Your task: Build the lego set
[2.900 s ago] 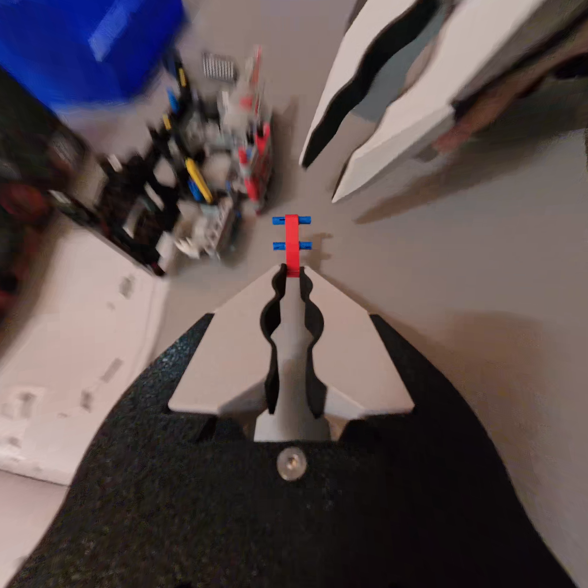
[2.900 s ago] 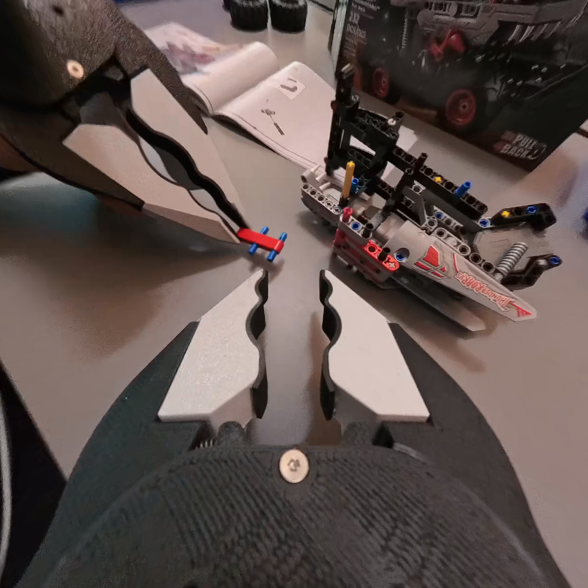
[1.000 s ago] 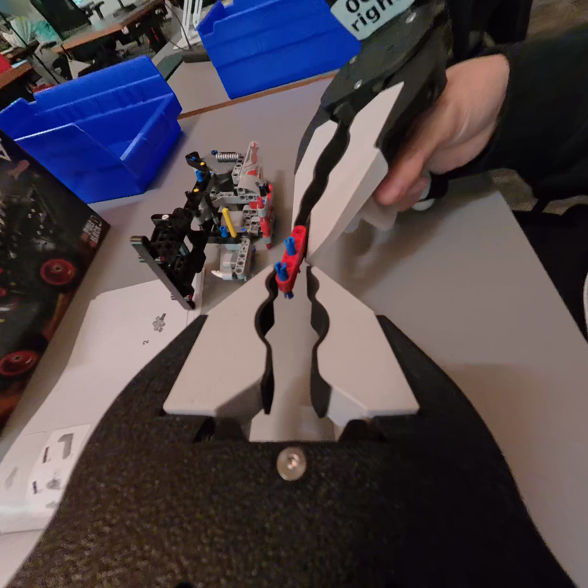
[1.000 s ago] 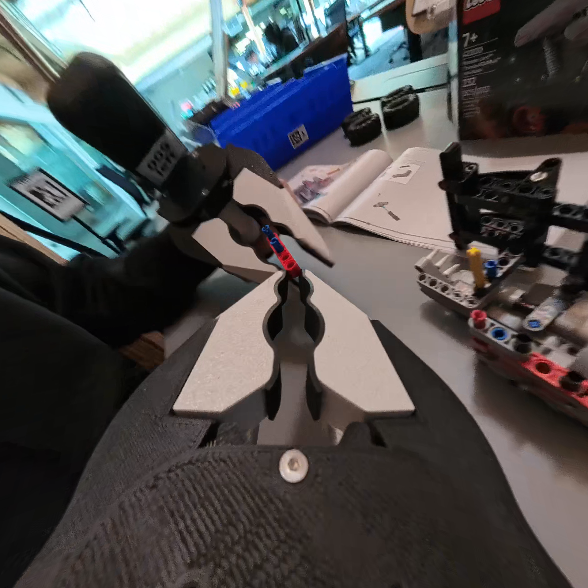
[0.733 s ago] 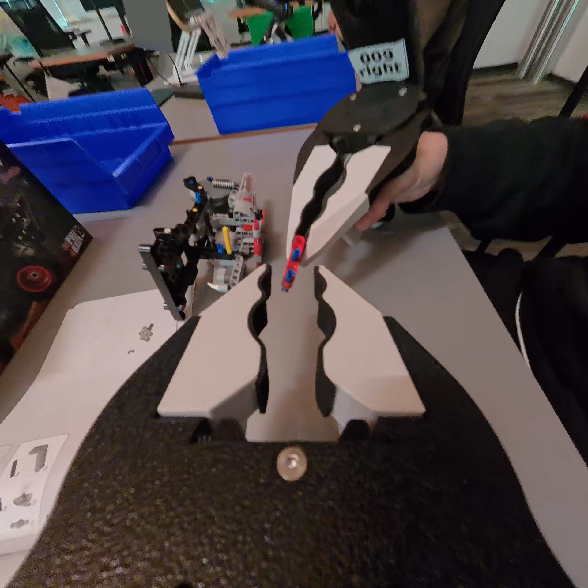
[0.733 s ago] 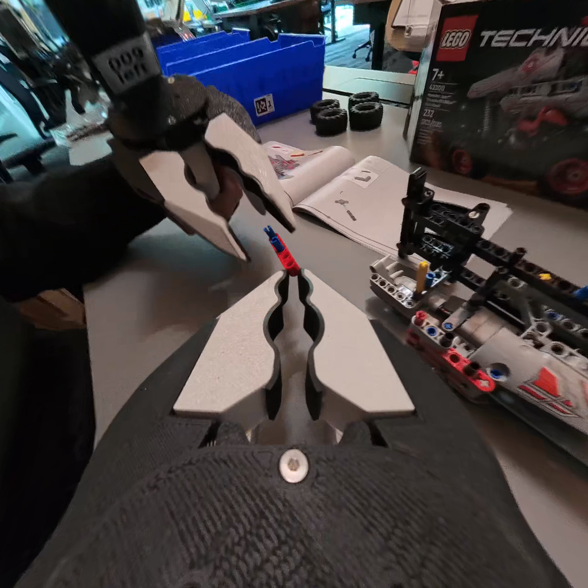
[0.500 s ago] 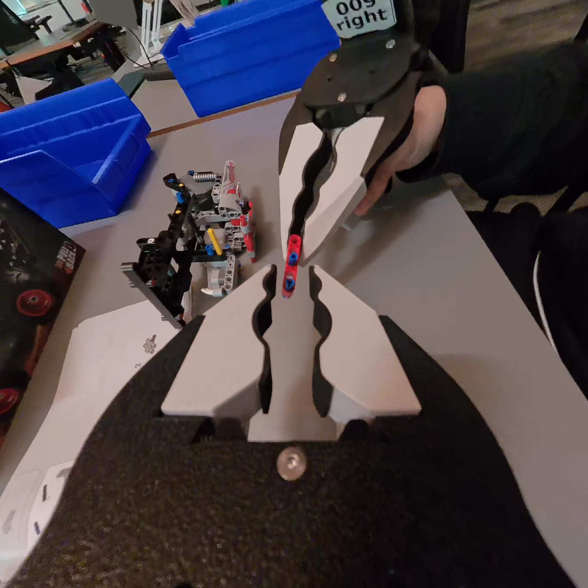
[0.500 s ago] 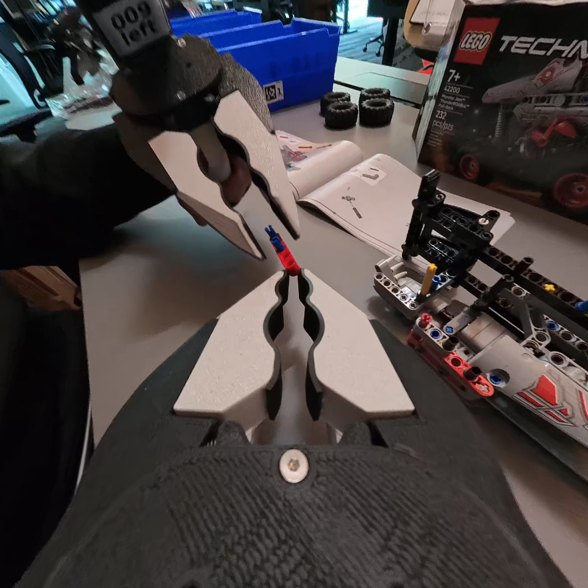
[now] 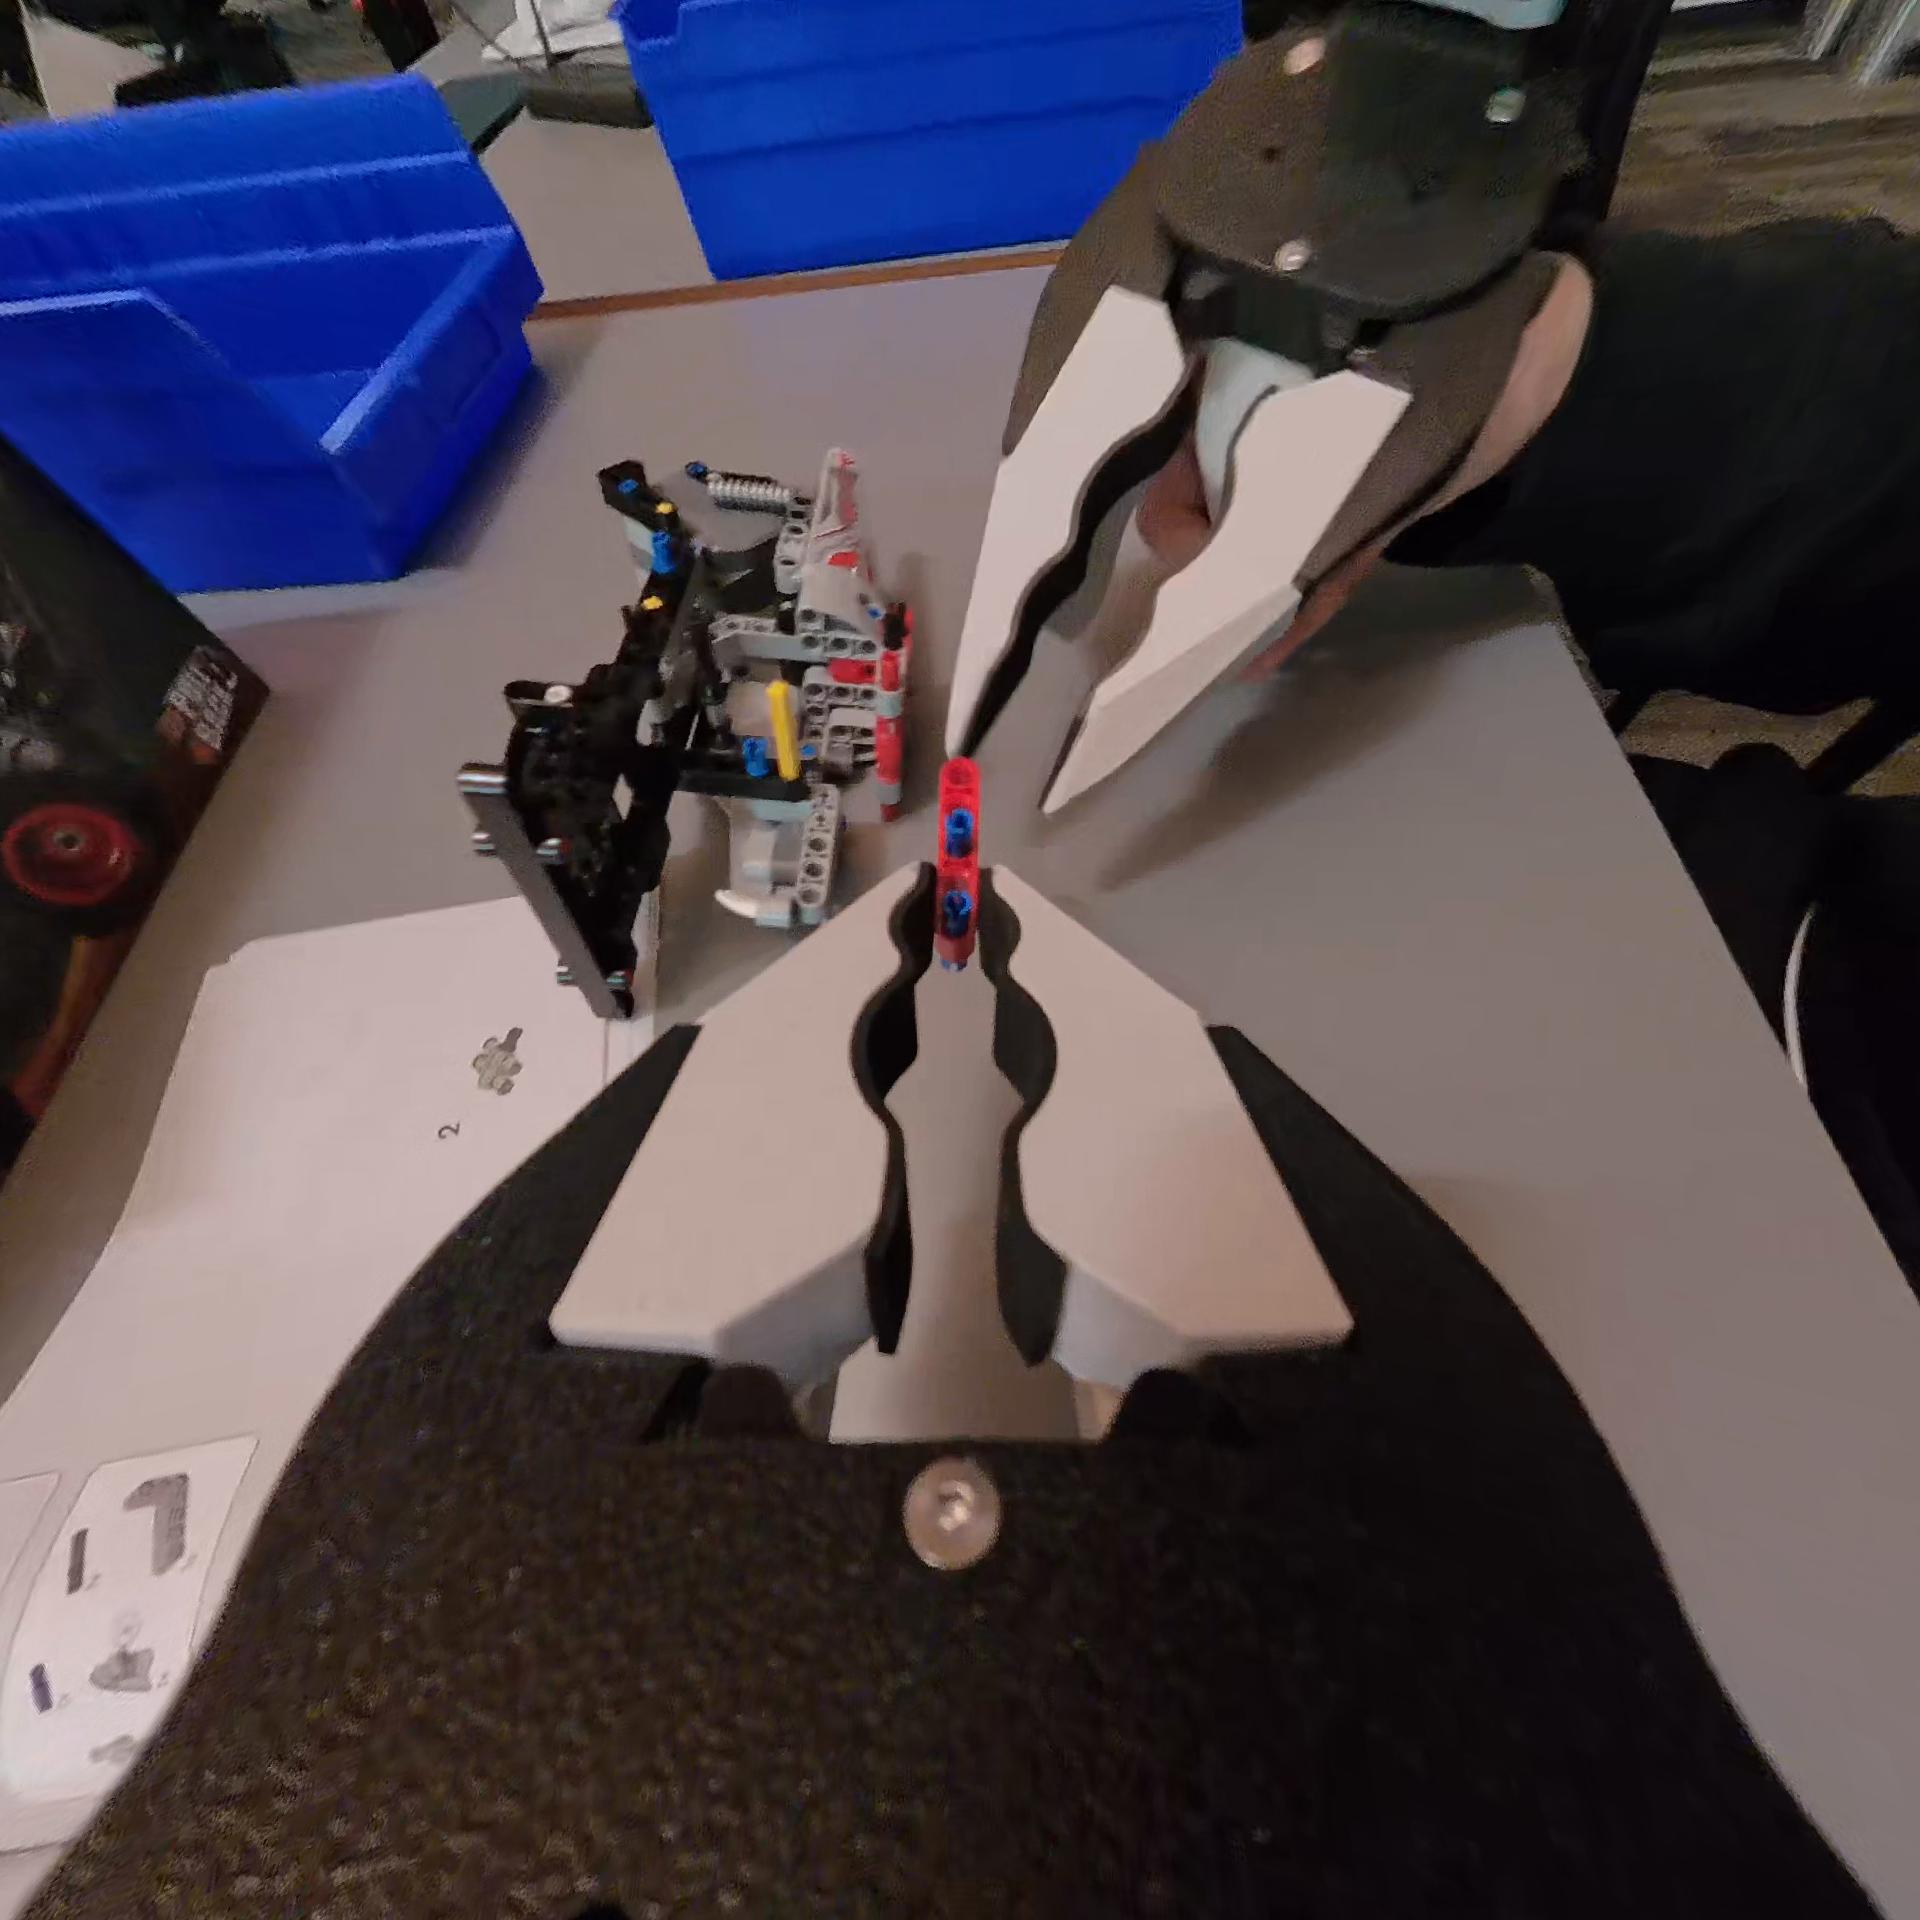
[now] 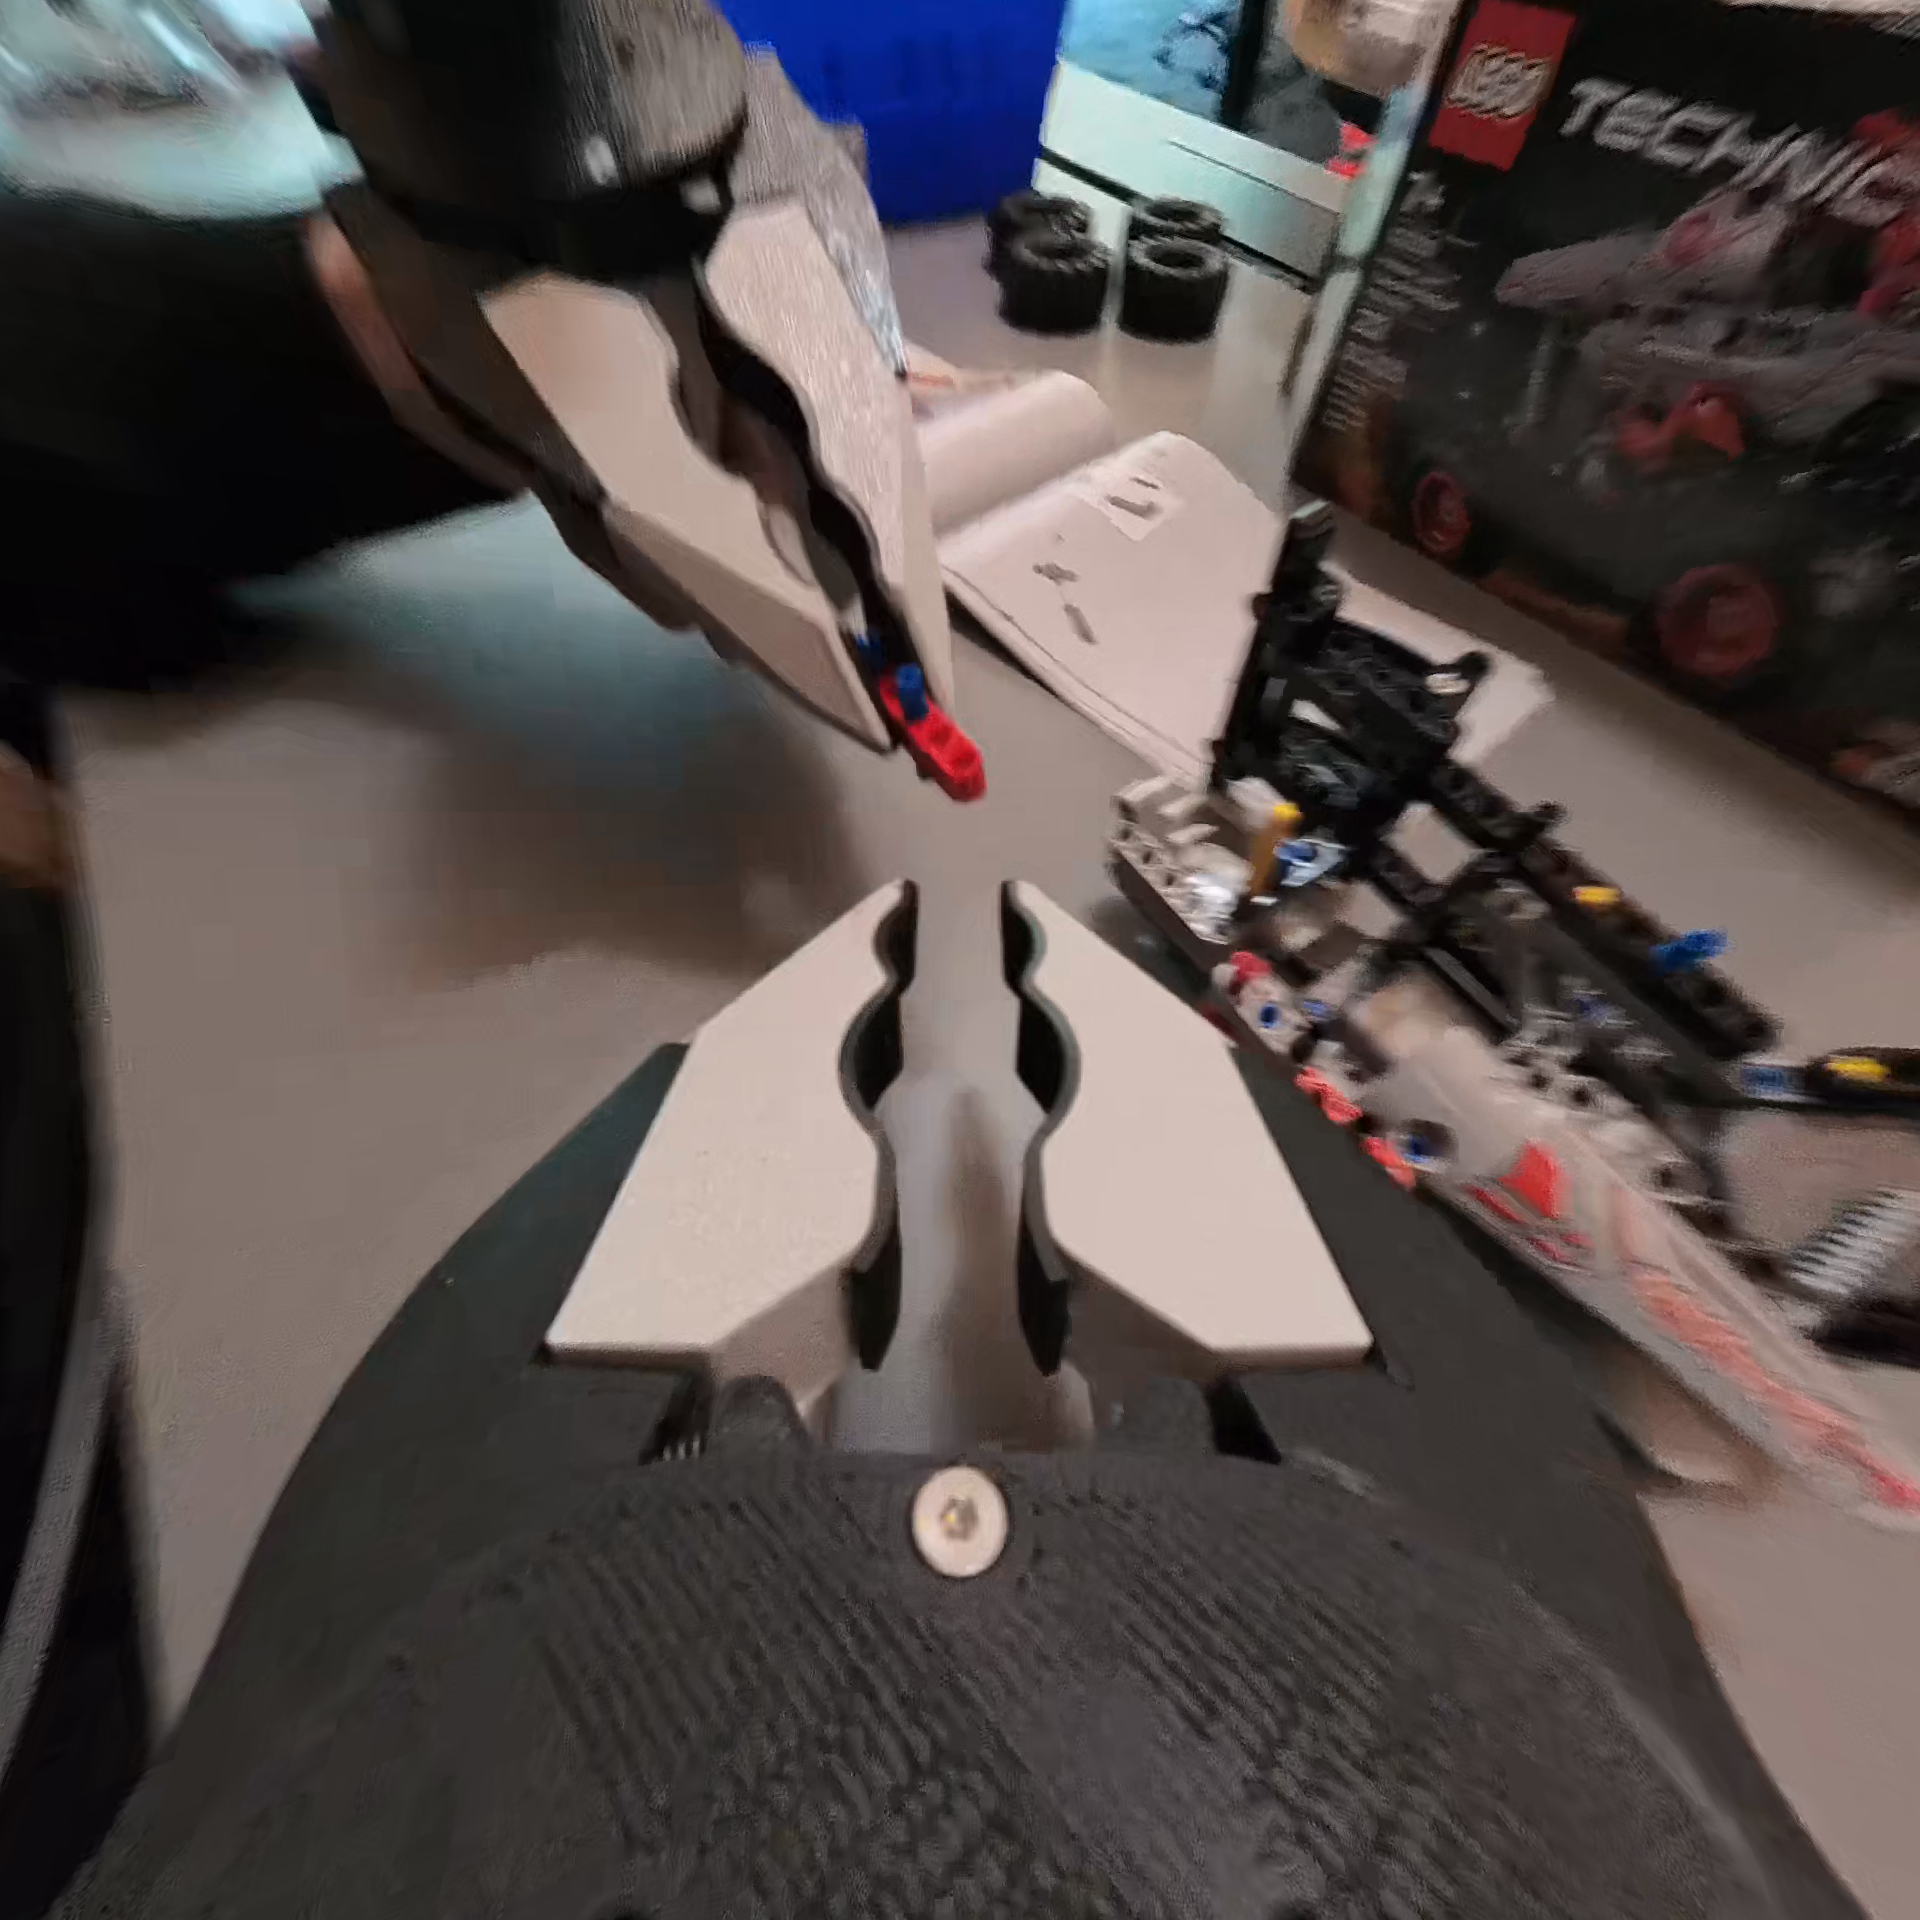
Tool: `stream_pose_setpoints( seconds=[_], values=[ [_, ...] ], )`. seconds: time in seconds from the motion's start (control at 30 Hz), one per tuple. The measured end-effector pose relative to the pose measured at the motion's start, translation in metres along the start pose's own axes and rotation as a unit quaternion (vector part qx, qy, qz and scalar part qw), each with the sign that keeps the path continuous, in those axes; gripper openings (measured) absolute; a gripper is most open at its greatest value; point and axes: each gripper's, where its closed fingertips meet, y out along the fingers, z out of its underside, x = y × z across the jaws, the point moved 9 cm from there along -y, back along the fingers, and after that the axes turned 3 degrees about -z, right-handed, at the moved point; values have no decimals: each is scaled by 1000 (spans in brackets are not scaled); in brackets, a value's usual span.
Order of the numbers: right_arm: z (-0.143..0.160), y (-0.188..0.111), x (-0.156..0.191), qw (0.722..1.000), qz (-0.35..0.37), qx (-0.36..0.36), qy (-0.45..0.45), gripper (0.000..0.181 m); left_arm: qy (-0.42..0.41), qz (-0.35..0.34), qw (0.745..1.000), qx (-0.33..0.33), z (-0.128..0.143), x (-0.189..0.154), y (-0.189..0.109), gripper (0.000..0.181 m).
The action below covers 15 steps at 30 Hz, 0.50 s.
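Left tongs (image 9: 954,896): I have them clenched on the red beam (image 9: 957,831) with blue pins, held above the table (image 9: 1403,987).
Right tongs (image 10: 958,902): released, holding nothing, just beside the beam.
Done: truck frame (image 9: 727,707) part-built, lying on the table.
Left: beam not yet fitted; four tyres (image 10: 1101,265) loose near the box (image 10: 1662,312).

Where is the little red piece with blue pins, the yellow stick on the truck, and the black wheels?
red beam with blue pins (image 9: 957,821), left wrist view, bare red upper half.
yellow axle (image 9: 781,727), left wrist view, mid-shaft.
black tires (image 10: 1104,265), right wrist view, tread of the front pair.
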Motion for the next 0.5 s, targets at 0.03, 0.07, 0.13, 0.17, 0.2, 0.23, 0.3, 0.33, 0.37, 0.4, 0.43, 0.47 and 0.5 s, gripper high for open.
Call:
stream_pose_setpoints(
  seconds=[0.03, 0.07, 0.13, 0.17, 0.2, 0.23, 0.3, 0.33, 0.37, 0.4, 0.43, 0.47, 0.5],
  values=[
    [0, -1, -4, 999, 33, 18, -35, 20, -9, 6, 1000, 3, 0, 5, 2, 5],
    [-1, -2, -7, 995, 59, 33, -70, 23, -16, 14, 1000, 8, -1, 10, 4, 5],
    [-5, 0, -10, 987, 90, 46, -128, 24, -8, 27, 1000, 13, -3, 17, 11, 5],
    [-8, 1, -10, 983, 99, 43, -150, 28, 2, 19, 1000, 16, -4, 20, 15, 5],
    [-12, 2, -11, 979, 105, 40, -168, 32, 13, 10, 1000, 19, -5, 24, 18, 5],
    [-14, 3, -11, 976, 104, 44, -184, 35, 23, 14, 999, 19, -6, 25, 22, 5],
    [-16, 3, -16, 973, 103, 55, -200, 38, 33, 16, 999, 11, -7, 27, 29, 5],
    [-17, 4, -19, 973, 99, 59, -198, 42, 37, 20, 999, 15, -6, 27, 33, 5],
    [-18, 4, -21, 974, 93, 61, -198, 43, 42, 24, 999, 21, -4, 28, 36, 5],
    [-19, 5, -23, 974, 86, 63, -201, 43, 46, 20, 998, 26, -2, 29, 40, 5],
    [-19, 5, -24, 973, 75, 70, -207, 42, 50, 17, 998, 30, -1, 30, 43, 5],
    [-20, 6, -25, 972, 62, 79, -214, 40, 53, 19, 998, 32, 1, 30, 45, 5],
    [-21, 7, -26, 971, 53, 86, -219, 35, 55, 20, 998, 34, 2, 30, 47, 5]
  ],
)
